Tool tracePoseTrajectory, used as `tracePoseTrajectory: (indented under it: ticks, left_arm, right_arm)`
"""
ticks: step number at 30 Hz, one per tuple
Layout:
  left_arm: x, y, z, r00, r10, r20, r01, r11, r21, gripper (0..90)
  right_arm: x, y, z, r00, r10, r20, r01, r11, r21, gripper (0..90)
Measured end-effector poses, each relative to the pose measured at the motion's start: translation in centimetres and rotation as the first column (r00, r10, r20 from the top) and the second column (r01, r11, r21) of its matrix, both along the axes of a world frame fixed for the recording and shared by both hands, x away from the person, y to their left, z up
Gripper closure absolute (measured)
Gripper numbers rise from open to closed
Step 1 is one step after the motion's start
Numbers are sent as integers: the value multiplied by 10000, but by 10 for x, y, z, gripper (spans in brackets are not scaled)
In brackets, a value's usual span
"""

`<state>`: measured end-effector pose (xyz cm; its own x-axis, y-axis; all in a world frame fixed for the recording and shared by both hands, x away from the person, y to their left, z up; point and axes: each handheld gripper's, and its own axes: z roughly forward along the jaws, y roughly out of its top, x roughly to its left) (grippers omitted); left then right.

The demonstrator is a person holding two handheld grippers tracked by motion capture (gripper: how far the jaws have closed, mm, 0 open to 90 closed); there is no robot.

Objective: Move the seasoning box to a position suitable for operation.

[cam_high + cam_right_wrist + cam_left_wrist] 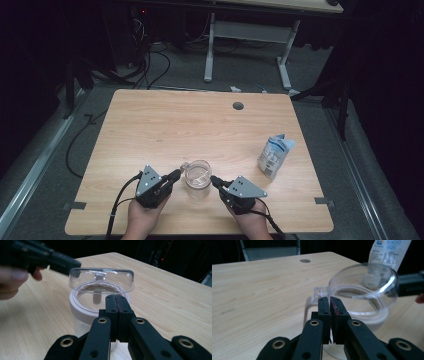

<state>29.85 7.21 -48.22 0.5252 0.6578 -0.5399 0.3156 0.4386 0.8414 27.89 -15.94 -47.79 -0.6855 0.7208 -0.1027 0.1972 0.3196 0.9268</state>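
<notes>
the clear cup [198, 179] near the front edge looks light, hard and slippery; grab its handle [310, 305]. left gripper [176, 174] and right gripper [214, 179] are both clenched, holding nothing.

Wooden table [150, 130], clear jar [198, 186], carton [274, 156]

Tools: two, a left tool [176, 174] and a right tool [214, 179], each with its jaws closed together
Hands: two, one behind each tool
Clear jars: one jar [198, 180], with a handle on its side
Clear lids: one lid [101, 280], raised above the jar's mouth
Cartons: one carton [275, 156], blue and white
Desks: one desk [160, 125], with one round hole [238, 105]
</notes>
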Motion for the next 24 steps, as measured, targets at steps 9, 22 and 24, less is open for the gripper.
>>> tracePoseTrajectory:
  ticks: [9,22,24]
  left_arm:
    - [-19,-11,-10,9978,-626,-210,626,9980,-18,871]
    - [-23,-17,-7,9951,-947,-295,937,9950,-356,869]
    - [-23,-18,-6,9952,-942,-273,930,9947,-437,869]
  right_arm:
    - [-2,3,3,10000,32,89,-32,10000,31,894]
    - [-3,3,4,9999,50,147,-51,10000,62,894]
    - [-3,4,4,9999,53,139,-54,10000,69,894]
